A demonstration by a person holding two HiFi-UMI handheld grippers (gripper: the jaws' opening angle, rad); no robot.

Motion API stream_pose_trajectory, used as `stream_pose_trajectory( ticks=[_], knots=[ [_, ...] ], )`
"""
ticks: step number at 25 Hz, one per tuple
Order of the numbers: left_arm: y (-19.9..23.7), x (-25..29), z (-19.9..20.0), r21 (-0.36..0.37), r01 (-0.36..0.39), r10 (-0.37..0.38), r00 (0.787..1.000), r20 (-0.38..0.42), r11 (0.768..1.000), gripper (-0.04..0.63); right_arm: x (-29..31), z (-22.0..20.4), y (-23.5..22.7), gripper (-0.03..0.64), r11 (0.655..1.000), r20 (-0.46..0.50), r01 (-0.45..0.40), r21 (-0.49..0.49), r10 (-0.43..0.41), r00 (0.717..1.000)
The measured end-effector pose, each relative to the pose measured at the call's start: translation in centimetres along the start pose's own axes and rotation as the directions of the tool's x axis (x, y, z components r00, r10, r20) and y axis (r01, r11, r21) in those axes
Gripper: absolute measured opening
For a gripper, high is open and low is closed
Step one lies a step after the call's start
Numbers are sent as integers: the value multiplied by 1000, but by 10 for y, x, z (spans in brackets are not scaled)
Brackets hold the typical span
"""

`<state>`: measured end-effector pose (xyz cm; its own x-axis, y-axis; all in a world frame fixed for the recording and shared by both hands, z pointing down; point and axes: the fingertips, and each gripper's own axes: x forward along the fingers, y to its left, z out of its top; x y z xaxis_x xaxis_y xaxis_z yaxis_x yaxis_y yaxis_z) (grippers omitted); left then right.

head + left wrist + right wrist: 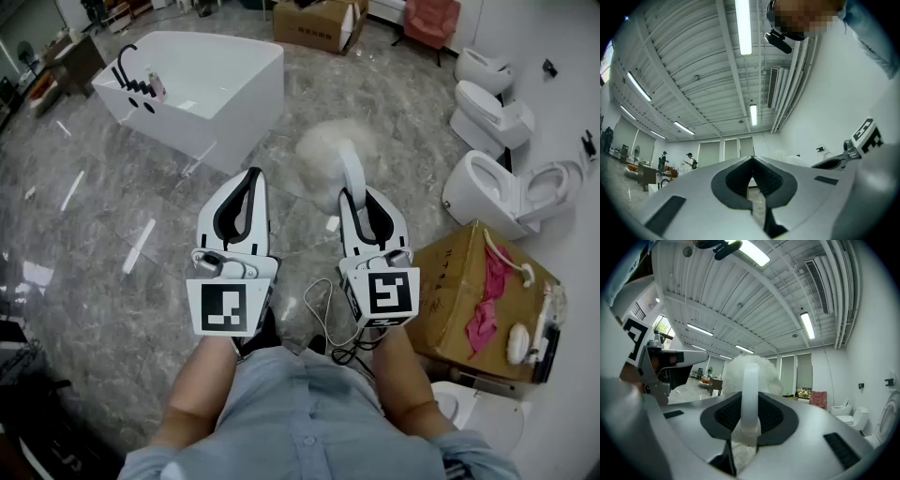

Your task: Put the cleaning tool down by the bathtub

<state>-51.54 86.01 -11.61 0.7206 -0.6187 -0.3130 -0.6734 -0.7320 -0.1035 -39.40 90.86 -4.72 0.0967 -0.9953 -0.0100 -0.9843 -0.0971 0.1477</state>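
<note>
Head view: cleaning tool [330, 155] between bathtub [202, 89] and toilets [487, 192], cardboard box [459, 281] right

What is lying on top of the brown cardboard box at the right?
On the cardboard box lie a pink cloth, a white oval object and a thin white cord. The box's inside, and whatever the cloth covers, is hidden.

Cleaning tool [350, 167] fluffy head blurred; distant people [689, 161] too small.

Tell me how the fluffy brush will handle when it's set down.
Probably light: the brush head looks airy and soft, so it should squash. Its thin handle, clamped in the right gripper, looks stiff; upright, it likely tips over.
</note>
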Motion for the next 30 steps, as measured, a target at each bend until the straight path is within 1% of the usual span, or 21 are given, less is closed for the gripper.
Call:
stream_pose_trajectory(
  ticks=[4,10,13,16,19,21,26,30],
  knots=[
    [23,6,-6,11,5,-5,1000,0,1000,15,20,1,10,97,1000,0,6,-5,-6,1000],
    [67,22,-10,-2,19,-19,1000,22,1000,15,58,9,32,97,999,9,28,-19,-28,1000],
    [91,31,-16,-6,29,-29,999,37,1000,15,77,11,39,97,999,18,51,-7,-51,999],
    [114,39,-25,-16,43,-42,999,34,999,15,95,10,42,97,997,12,82,-5,-82,997],
    [129,49,-34,-22,60,-59,998,25,998,15,108,10,37,97,992,4,125,-3,-125,992],
    [135,59,-40,-36,64,-63,998,24,997,15,117,8,31,97,990,-5,138,-6,-138,990],
    [138,93,-68,-38,87,-87,996,5,996,15,145,-9,7,97,986,-30,166,-4,-166,986],
    [143,130,-101,-5,107,-107,994,-33,994,15,180,-30,-18,97,983,-55,183,6,-182,982]
  ],
)
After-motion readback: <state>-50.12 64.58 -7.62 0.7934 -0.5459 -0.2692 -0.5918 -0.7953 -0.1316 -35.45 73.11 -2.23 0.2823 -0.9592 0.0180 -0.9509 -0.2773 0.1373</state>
